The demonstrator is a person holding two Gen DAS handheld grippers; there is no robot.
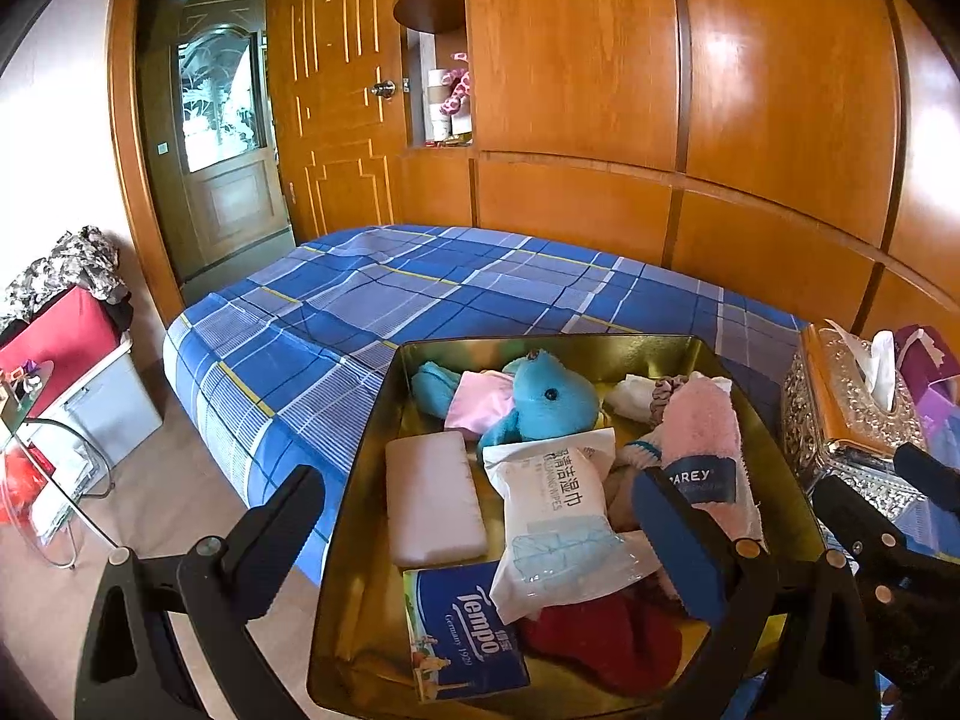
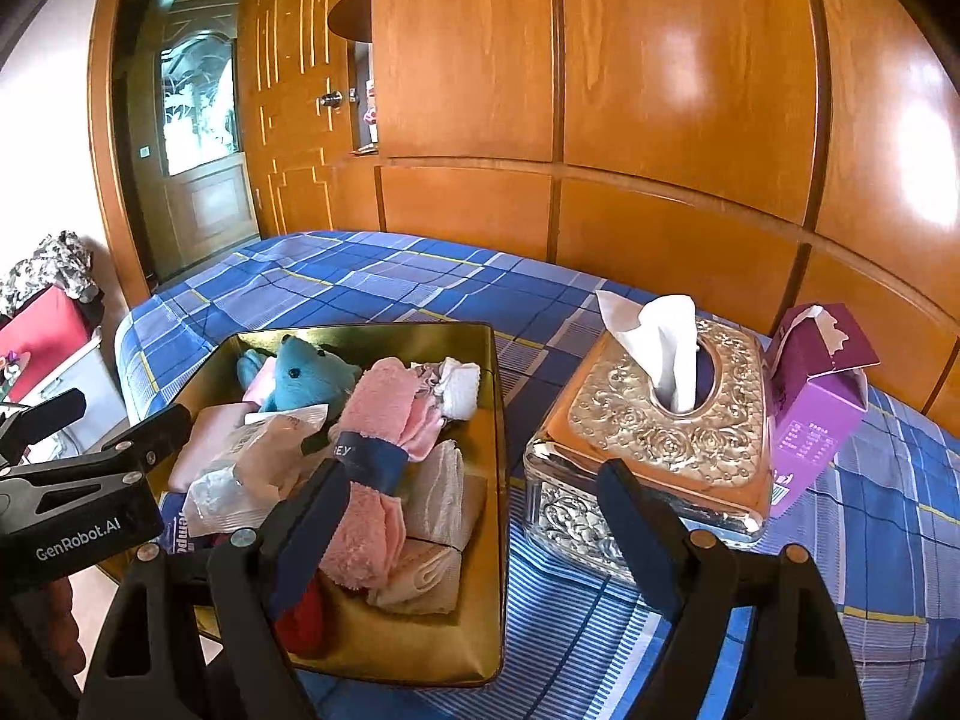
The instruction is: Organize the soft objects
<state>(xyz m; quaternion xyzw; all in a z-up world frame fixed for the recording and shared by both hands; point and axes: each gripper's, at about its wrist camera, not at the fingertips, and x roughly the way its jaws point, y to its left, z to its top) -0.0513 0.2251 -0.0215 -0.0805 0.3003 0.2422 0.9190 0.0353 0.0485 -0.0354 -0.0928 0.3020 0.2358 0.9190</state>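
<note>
Left wrist view: left gripper (image 1: 480,516) jaws wide, empty, straddling gold tray (image 1: 780,420) of soft items: blue plush (image 1: 552,396), wipes pack (image 1: 552,510), pink towel (image 1: 708,420). Right gripper (image 2: 474,516) spread, empty, tray edge between its fingers, tissue box (image 2: 660,420) ahead-right.

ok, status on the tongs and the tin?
Both tongs open, empty: left, right. Gold tin full of soft stuff. Tissue box beside it.
</note>
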